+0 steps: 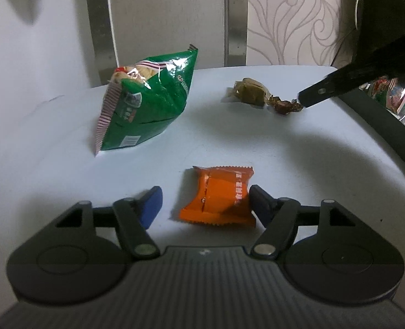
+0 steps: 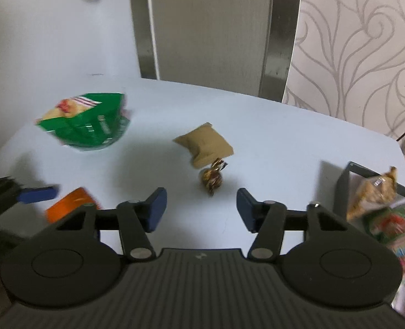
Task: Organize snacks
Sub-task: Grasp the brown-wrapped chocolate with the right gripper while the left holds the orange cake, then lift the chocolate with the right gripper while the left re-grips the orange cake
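Two grippers work the table [image 1: 51, 142]: left gripper [image 1: 205, 205] straddles the orange packet [image 1: 217, 196] ungripped, right gripper [image 2: 201, 209] unclenched, foil candy [image 2: 212, 179] at twelve o'clock. Next: close, then carry to the bin [image 2: 345, 189] at three o'clock.

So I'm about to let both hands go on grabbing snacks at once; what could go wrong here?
The orange packet sits off-centre between the left gripper's fingers, against one only, so closing may push it sideways. The small foil candy touches the tan packet, so the right gripper might nudge or catch both.
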Available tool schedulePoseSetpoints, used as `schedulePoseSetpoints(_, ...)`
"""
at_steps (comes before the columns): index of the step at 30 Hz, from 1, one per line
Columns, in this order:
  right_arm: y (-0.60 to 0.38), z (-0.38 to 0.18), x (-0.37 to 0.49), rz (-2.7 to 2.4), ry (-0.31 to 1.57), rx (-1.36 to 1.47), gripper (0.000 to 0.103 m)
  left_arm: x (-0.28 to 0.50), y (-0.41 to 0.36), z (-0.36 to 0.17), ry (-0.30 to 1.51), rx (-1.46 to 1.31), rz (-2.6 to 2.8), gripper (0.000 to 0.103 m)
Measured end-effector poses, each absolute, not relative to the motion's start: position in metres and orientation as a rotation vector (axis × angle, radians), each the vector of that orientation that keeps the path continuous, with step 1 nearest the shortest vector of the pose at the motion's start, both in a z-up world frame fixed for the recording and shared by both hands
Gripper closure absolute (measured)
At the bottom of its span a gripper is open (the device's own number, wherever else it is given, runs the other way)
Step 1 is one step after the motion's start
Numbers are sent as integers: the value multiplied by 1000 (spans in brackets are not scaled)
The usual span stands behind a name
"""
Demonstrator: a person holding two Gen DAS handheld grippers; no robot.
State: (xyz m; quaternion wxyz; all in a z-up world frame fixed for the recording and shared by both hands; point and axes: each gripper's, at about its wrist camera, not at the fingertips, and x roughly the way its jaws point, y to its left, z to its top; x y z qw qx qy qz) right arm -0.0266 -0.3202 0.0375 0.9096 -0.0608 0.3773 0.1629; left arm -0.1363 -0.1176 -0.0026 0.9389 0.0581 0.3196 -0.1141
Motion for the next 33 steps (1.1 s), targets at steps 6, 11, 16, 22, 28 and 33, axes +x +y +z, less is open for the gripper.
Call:
schedulePoseSetpoints(6,-318,17,12,320,822,-103,55,-137,-120,-2,648,129,-222,30)
schedulePoseSetpoints(11,-304,7,28,347,836,-158,74,-139,-121,-1,645,134,-218,30)
schedulePoseSetpoints(16,-299,4,32,353,841,-200,78,-139,-121,-1,647,129,-220,30)
schedulePoseSetpoints(22,-298,1,38,334,855,-190,77,-139,-120,-1,650,122,-223,29)
schedulePoseSetpoints(28,-298,0,34,348,854,-212,77,-138,-120,-1,651,121,-223,30)
schedulePoseSetpoints(33,-297,3,7,385,856,-223,77,-137,-120,-1,652,118,-226,30)
